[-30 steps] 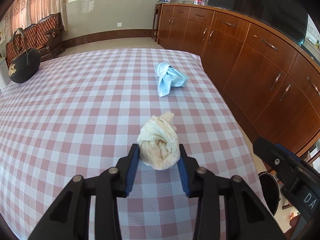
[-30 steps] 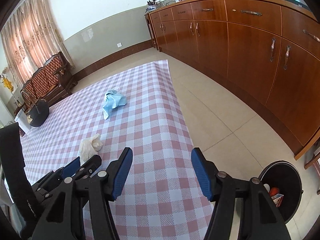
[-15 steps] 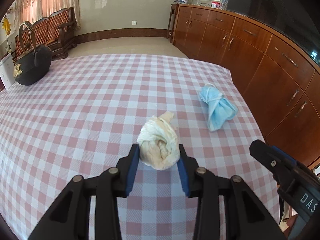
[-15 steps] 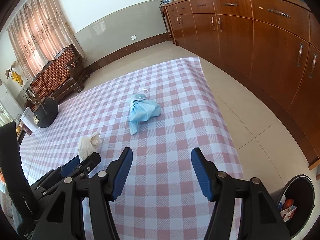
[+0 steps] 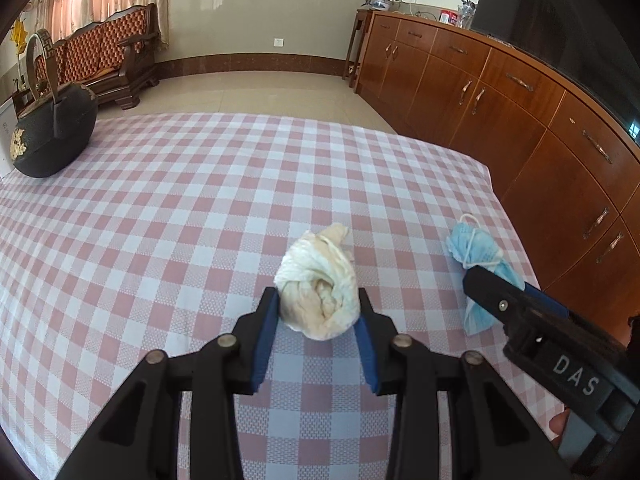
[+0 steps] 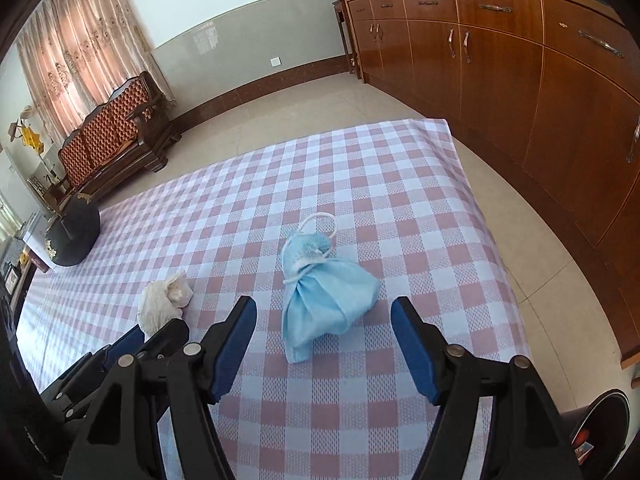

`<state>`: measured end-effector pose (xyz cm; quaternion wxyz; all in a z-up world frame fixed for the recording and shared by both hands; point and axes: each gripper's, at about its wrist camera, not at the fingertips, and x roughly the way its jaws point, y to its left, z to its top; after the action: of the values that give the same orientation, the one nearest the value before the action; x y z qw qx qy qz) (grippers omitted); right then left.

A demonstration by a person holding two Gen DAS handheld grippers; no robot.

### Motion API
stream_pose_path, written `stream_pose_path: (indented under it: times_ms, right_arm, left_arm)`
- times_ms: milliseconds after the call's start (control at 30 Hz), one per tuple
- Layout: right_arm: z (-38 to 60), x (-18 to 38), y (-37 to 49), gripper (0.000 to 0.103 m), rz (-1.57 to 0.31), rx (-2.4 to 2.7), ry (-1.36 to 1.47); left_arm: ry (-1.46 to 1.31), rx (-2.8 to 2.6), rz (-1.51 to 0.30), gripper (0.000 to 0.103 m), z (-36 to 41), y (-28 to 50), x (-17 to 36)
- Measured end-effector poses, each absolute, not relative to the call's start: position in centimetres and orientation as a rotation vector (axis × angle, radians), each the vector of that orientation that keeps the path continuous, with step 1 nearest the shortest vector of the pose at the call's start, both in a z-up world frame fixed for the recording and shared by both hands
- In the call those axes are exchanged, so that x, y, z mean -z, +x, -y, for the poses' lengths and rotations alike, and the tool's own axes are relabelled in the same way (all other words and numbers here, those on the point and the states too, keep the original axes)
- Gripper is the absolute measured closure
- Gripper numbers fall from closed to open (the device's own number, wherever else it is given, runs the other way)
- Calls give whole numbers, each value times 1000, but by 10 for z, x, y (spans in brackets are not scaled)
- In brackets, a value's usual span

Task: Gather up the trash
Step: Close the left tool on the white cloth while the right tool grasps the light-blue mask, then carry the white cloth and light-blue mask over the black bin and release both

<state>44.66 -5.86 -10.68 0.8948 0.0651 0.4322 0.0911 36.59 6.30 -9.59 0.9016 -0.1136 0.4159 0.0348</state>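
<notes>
The crumpled blue face mask (image 6: 324, 284) lies at the centre of the right wrist view on the checked tablecloth (image 6: 380, 184), just ahead of the right gripper (image 6: 324, 344), whose jaws stand spread wide to either side of it. Its long axis runs from the ear loop at upper centre toward the lower centre, roughly along the fingers. The left gripper (image 5: 318, 320), low in its own frame, pinches a wadded cream tissue (image 5: 320, 284). A dark trash bin (image 6: 600, 432) shows at lower right.

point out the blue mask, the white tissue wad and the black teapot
blue mask (image 6: 326, 296), right wrist view, on its bunched lower folds
white tissue wad (image 5: 320, 292), left wrist view, on its middle
black teapot (image 5: 52, 136), left wrist view, on its body
</notes>
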Motion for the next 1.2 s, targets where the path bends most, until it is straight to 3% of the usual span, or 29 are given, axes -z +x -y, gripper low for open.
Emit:
stream_pose_path:
  times_ms: [133, 200, 300, 1200]
  right_arm:
    - [55, 113, 456, 33, -910, -192, 125]
    - [52, 115, 458, 54, -903, -186, 99]
    - [47, 115, 456, 58, -900, -196, 68]
    - [91, 67, 283, 60, -853, -266, 152]
  left_arm:
    - [-237, -67, -859, 64, -63, 367, 96]
    - [-241, -68, -858, 64, -64, 367, 95]
    - [-246, -70, -859, 65, -63, 365, 95]
    - [-187, 38, -795, 65, -17, 250, 52]
